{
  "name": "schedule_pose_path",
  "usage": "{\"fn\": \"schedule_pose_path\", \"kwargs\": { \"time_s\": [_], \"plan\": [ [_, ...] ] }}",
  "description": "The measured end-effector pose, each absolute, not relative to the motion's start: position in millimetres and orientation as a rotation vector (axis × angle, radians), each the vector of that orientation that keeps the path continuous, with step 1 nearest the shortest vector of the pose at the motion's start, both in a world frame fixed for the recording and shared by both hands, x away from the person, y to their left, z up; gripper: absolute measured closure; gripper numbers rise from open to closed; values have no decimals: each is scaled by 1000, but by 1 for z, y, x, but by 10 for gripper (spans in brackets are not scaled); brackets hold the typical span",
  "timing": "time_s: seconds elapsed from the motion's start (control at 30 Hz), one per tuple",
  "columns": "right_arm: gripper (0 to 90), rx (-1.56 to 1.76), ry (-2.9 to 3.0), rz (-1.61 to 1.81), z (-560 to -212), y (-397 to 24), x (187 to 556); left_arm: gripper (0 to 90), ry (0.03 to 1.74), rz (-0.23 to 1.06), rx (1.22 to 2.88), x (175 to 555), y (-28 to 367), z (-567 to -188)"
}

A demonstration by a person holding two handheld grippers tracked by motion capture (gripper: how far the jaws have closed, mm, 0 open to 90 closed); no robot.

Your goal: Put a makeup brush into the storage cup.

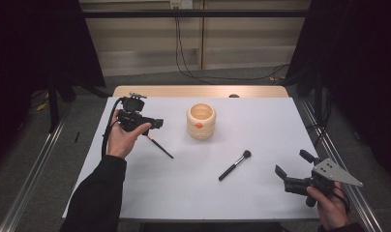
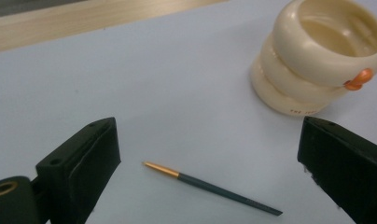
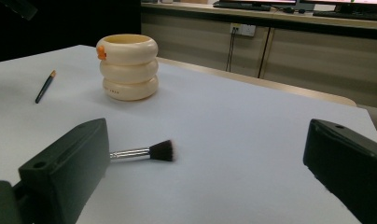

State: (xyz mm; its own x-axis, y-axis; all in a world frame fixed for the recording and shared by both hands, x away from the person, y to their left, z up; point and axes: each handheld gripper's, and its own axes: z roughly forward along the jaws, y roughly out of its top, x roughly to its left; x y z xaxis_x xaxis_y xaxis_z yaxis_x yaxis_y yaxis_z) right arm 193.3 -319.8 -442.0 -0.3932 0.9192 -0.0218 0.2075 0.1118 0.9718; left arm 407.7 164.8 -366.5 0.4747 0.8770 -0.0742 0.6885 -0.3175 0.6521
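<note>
Hands are coming in from the near edge of a white-covered table [image 1: 193,193], each holding a hand-held gripper. Nearest, at the right, the right hand-held gripper [image 1: 291,165] is hovering with its jaws spread wide and nothing between them. Just beyond it and toward the middle, a makeup brush [image 1: 235,165] is lying flat on the table, its bristles pointing away; in the right gripper view the brush [image 3: 142,152] is lying close ahead, its handle hidden behind the left jaw. Farther off at the left, the left hand-held gripper [image 1: 157,124] is hanging above the table, also spread wide and holding nothing. A thin pencil [image 2: 212,188] is lying right below and between its jaws, gold tip toward the far edge. Beyond both, mid-table, a cream ringed cup [image 1: 201,121] is standing upright and empty. Judging by this, the reach for the pencil is in hand; next, the left hand-held gripper would need lowering around the shaft, then closing.
</note>
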Motion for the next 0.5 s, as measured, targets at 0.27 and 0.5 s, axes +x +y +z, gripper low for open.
{"fn": "schedule_pose_path", "kwargs": {
  "time_s": [0.27, 0.5],
  "plan": [
    [0, 1108, 1705, 1325, -442, -319, 194, 62, 1396, 295, 2139, 418, 166, -371],
    [0, 1106, 1707, 1325, -442, -320, 194, 59, 1512, 218, 2158, 426, 165, -376]
  ]
}}
